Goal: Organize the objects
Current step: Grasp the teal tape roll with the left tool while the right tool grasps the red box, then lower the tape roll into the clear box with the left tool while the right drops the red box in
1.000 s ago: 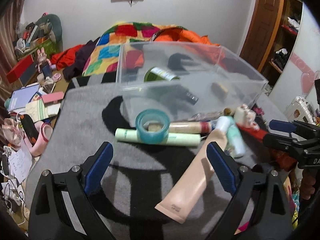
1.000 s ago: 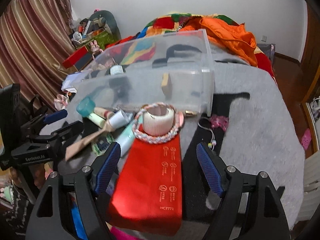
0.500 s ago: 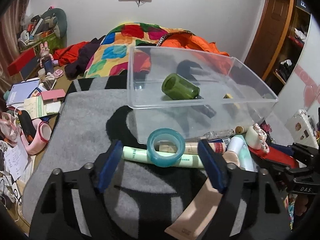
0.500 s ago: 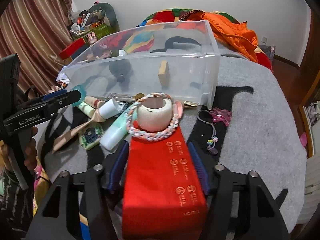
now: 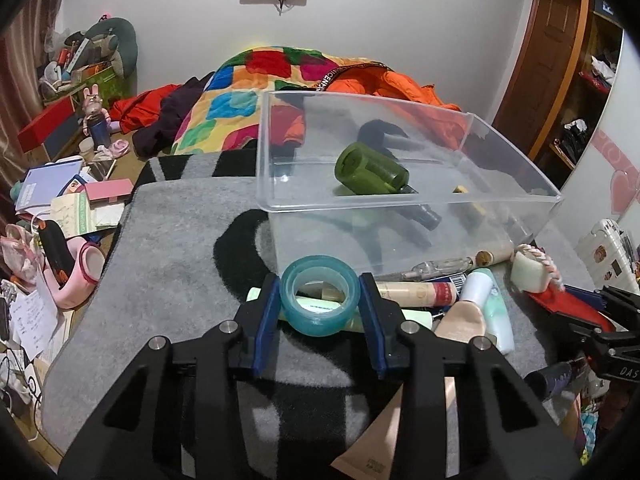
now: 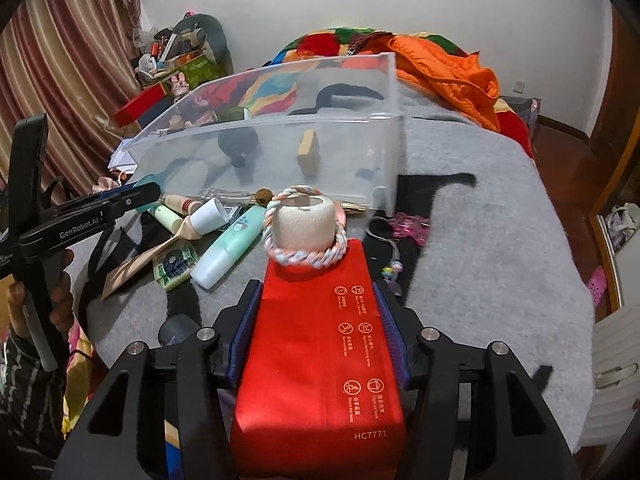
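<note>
A teal tape roll (image 5: 320, 325) stands on edge on a pale green tube, in a heap of tubes in front of the clear plastic bin (image 5: 404, 199). My left gripper (image 5: 319, 292) is closing on this roll, and its blue pads touch both sides. In the right wrist view my right gripper (image 6: 317, 292) is closing on a long red box (image 6: 320, 360), with its pads against the box's sides. A white tape roll (image 6: 305, 222) ringed by a braided bracelet (image 6: 306, 259) rests on the box's far end. A green bottle (image 5: 370, 172) lies inside the bin.
A peach tube (image 5: 460, 320), a mint tube (image 6: 228, 248) and small cosmetics lie between the grippers on the grey blanket (image 6: 480, 240). A pink clip (image 6: 408, 226) sits right of the bin. A quilt (image 5: 240, 104) and orange jacket (image 6: 444, 68) lie behind it. Floor clutter (image 5: 60, 208) is at the left.
Both grippers have advanced and closed: the left from wide open onto the teal tape roll, the right onto the red box's sides.
</note>
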{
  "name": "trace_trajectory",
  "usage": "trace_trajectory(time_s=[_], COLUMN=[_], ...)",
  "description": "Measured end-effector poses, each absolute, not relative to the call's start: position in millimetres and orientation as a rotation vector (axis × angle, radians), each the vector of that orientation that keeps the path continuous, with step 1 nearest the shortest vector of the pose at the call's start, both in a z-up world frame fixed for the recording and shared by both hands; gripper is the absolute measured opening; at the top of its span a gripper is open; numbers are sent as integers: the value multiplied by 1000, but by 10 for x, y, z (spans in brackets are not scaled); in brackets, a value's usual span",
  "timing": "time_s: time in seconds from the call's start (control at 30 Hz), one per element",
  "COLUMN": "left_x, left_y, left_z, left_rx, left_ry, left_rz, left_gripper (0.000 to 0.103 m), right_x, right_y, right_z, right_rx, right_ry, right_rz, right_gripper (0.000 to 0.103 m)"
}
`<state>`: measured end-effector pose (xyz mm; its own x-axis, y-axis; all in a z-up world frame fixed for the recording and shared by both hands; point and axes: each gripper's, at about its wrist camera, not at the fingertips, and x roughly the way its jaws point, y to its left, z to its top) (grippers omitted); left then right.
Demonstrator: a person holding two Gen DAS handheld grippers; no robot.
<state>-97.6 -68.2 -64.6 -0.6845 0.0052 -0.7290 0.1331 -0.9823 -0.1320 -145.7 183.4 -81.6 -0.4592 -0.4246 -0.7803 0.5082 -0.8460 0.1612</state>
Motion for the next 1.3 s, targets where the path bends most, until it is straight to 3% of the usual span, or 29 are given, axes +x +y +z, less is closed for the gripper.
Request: trace_trajectory(time_s=[0.7,1.3], left_x=[-615,-921], left_y=[-502,-461], left_z=[7,237], left_rx=[987,916], left_ry=[226,182], left_rz=[-2943,-2980], left_gripper=[39,39], right_x=[-1246,-1982], right_y=[1968,1612], right_z=[-144,165], right_rx=[949,859], right_ry=[80,40], right_rz=[-2382,-2419], right_gripper=[51,51])
